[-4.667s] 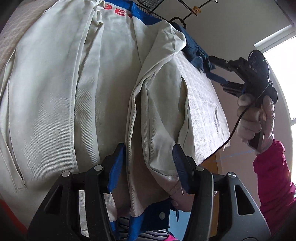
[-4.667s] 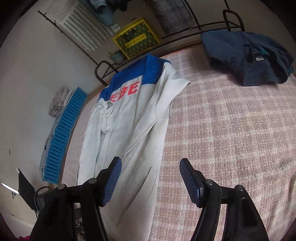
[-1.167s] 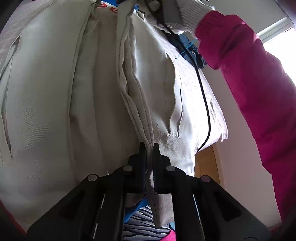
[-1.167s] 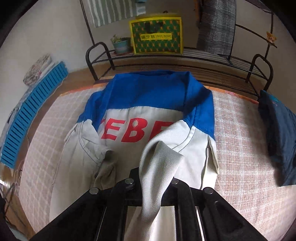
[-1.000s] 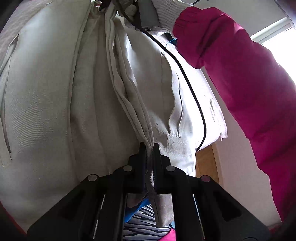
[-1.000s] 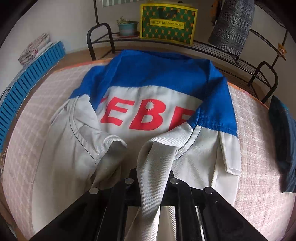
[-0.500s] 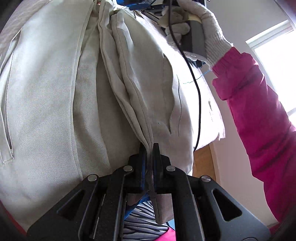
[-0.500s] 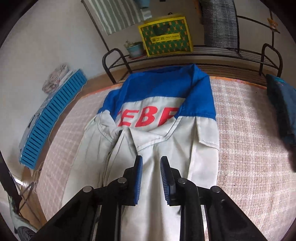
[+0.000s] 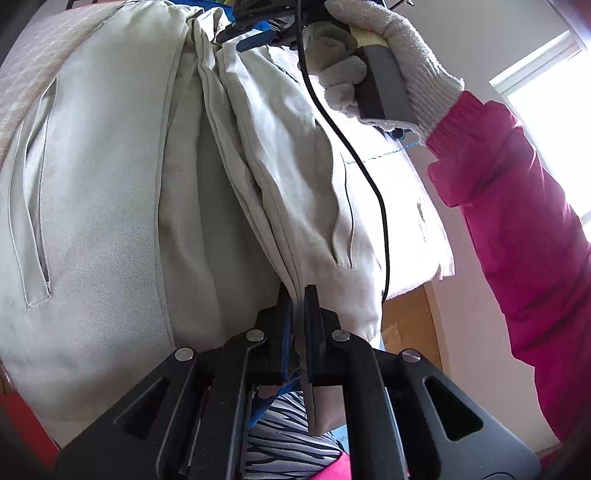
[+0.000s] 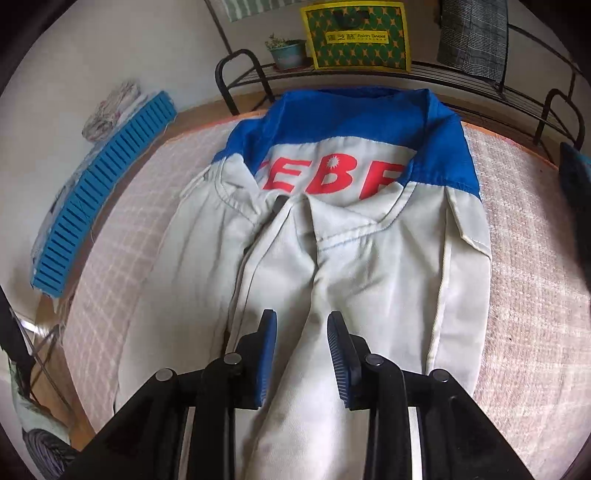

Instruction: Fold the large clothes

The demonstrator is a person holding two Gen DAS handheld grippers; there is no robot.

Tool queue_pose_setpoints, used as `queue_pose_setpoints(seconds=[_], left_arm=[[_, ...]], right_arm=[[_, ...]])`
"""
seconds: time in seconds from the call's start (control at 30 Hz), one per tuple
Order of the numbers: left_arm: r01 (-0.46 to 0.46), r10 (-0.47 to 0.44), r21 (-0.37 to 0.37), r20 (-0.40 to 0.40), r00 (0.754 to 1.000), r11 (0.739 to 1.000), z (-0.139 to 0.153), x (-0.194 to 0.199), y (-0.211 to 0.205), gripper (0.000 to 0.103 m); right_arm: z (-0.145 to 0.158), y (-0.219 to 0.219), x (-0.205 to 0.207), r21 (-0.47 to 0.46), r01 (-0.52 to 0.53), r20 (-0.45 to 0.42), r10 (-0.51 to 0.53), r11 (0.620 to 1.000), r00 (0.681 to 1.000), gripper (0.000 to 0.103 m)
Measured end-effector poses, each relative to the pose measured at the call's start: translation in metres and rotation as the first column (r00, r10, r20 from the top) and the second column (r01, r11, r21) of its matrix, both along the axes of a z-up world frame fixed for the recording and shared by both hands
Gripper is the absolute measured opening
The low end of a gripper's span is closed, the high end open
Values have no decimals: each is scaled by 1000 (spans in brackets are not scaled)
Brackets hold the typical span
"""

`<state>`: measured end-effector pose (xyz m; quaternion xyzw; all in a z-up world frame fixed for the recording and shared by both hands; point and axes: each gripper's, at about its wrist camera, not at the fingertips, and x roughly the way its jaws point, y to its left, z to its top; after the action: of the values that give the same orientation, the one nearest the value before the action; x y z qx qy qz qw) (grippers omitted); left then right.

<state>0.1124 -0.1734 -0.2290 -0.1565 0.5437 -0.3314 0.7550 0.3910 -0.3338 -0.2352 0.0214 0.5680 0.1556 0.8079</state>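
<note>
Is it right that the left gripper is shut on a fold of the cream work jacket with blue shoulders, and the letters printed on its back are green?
Not quite. The letters are red, not green, as the right wrist view shows. The rest holds: the left gripper is shut on a fold of the cream work jacket with blue shoulders.

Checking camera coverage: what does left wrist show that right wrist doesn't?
Left wrist only: the left gripper shut on the jacket's lower edge, a gloved hand in a pink sleeve holding the other gripper's handle, its cable, a window.

Right wrist only: the right gripper, whose jaws have just been opening, nothing pinched; blue yoke, red lettering, rack, yellow bag, plant pot.

Both: the jacket on the checked cover.
</note>
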Motion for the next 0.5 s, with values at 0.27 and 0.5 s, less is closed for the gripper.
queue_pose_setpoints(seconds=[0.27, 0.5], left_arm=[[9, -9, 20, 13, 1000, 1000, 2, -8, 13, 4], [-2, 2, 33, -7, 1000, 999, -1, -4, 10, 4]], right_arm=[[7, 9, -15, -5, -8, 56, 9, 1000, 998, 0], [-29, 19, -5, 61, 19, 39, -21, 998, 999, 0]])
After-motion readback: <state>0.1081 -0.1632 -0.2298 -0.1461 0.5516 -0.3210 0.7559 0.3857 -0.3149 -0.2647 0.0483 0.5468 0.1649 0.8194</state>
